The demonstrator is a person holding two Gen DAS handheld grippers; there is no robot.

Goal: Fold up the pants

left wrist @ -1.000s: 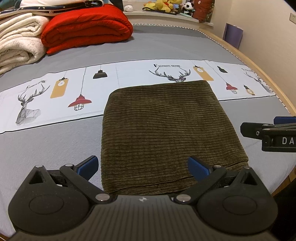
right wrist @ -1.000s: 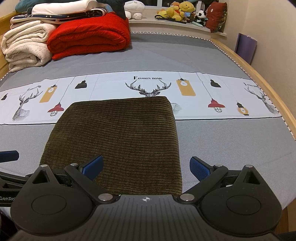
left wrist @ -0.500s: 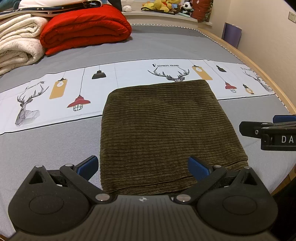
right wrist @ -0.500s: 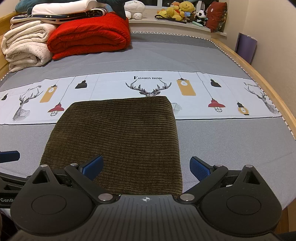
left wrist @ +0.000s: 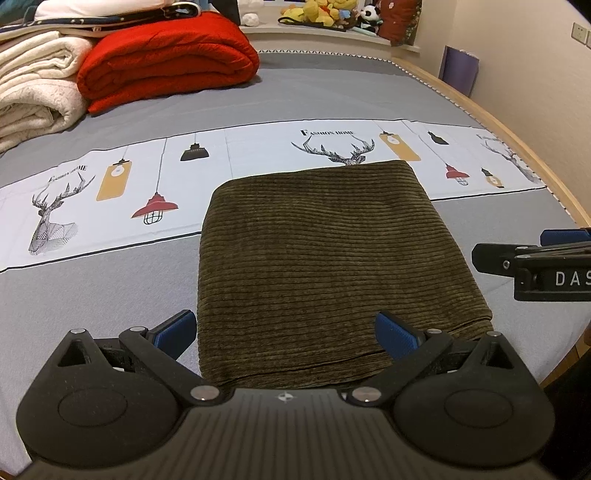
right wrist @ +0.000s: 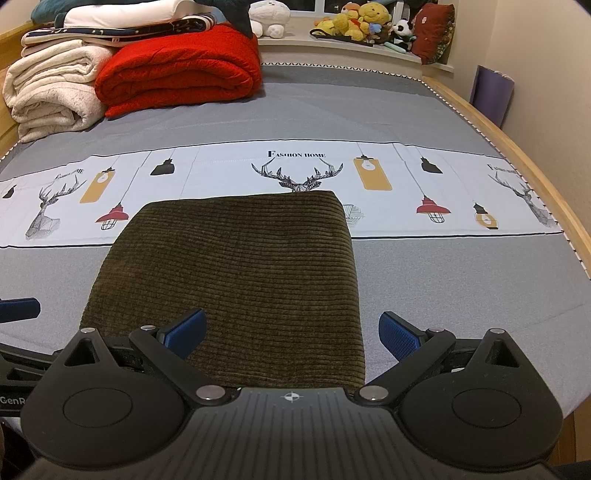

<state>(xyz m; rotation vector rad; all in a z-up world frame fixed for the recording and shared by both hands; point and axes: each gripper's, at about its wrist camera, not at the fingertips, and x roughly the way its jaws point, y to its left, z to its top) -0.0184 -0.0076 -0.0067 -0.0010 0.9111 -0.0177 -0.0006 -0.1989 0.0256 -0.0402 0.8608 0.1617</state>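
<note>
We see the pants (left wrist: 328, 266) as a dark olive corduroy bundle, folded into a neat, roughly square block with its ribs running crosswise and stacked layers showing along the near edge. They lie flat on the grey bed (left wrist: 325, 92), their far edge resting on the white printed band (left wrist: 258, 147) of deer and lamps.

From our left gripper (left wrist: 284, 330), the pants sit directly ahead: the near edge lies between the two blue pads (left wrist: 173, 328), which stand wide apart and hold nothing. The left pad sits just off the left edge of the fabric, and the right pad hangs over the cloth near its right corner. Whether either pad touches the fabric, we cannot tell. Farther right in this view, the side of our right gripper (left wrist: 535, 266) pokes in beside the pants.

From our right gripper (right wrist: 291, 330), the pants lie ahead and a little to the left. Its pads are likewise spread wide and empty, the left one over the cloth and the right one over bare grey sheet beyond the right edge of the pants.

Far ahead to the left, we see folded cream blankets (right wrist: 51, 88) and a red quilt (right wrist: 177, 70) stacked at the head of the bed. Plush toys (right wrist: 362, 22) line the window ledge far ahead to the right.
</note>
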